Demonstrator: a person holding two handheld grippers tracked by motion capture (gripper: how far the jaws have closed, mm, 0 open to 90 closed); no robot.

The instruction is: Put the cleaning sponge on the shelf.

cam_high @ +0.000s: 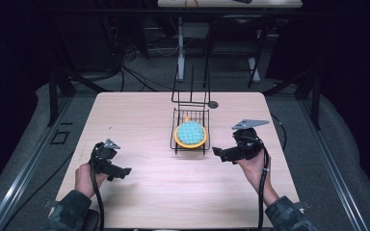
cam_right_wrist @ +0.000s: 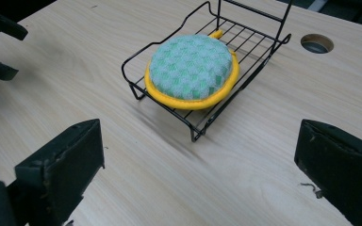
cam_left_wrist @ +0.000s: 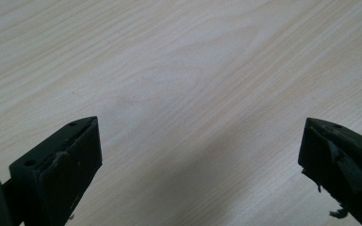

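A round pad [cam_high: 190, 133] with a green checked top and a yellow rim lies in a low black wire rack [cam_high: 178, 144] at the middle of the table; the right gripper view has the pad [cam_right_wrist: 191, 68] and the rack [cam_right_wrist: 198, 127] just ahead. My right gripper [cam_high: 218, 153] is held to the right of the rack, pointing left at it, and its jaws [cam_right_wrist: 198, 141] stand wide apart with nothing between them. My left gripper [cam_high: 124, 171] rests low at the table's front left, open [cam_left_wrist: 200, 136] over bare wood, far from the rack.
The wooden table [cam_high: 139, 197] has a round cable hole [cam_high: 213, 104] behind the rack, also seen as the hole [cam_right_wrist: 316, 43] in the right gripper view. The rack's tall back wires [cam_high: 192, 86] rise at its far end. Dark floor and table legs lie beyond.
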